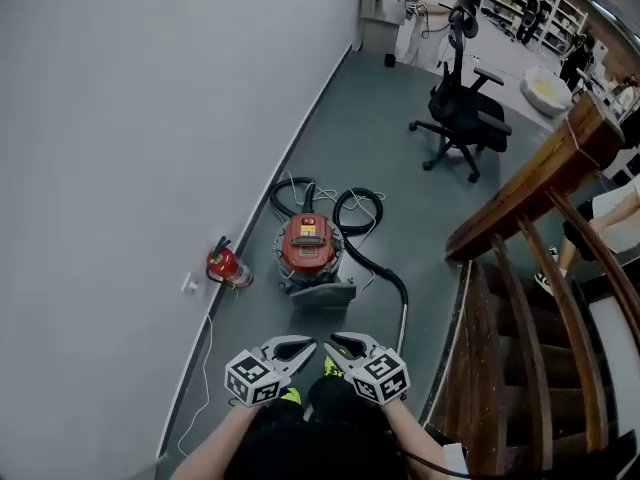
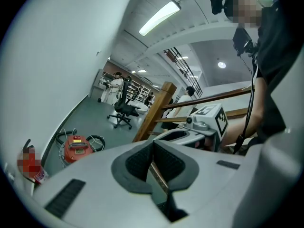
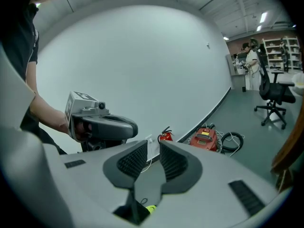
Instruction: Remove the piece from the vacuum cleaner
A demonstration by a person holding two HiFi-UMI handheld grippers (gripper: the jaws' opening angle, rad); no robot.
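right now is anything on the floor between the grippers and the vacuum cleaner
Nothing visible: bare floor lies between the left gripper, the right gripper and the red vacuum cleaner. The fire extinguisher stands aside by the wall.

- A red fire extinguisher (image 1: 227,265) sits on the grey floor (image 1: 400,98) at the foot of the white wall (image 1: 130,118), just beside a wall socket (image 1: 190,286).
- A thin white cable (image 1: 209,358) trails along the floor near the wall.
- A black office chair (image 1: 462,116) on castors stands well apart, on open floor.
- A wooden stair railing (image 1: 530,193) slants across the right side.
- Shelves (image 1: 530,3) line the far end, where a person in white (image 1: 425,13) stands.
- A strip light (image 2: 159,18) glows on the ceiling.
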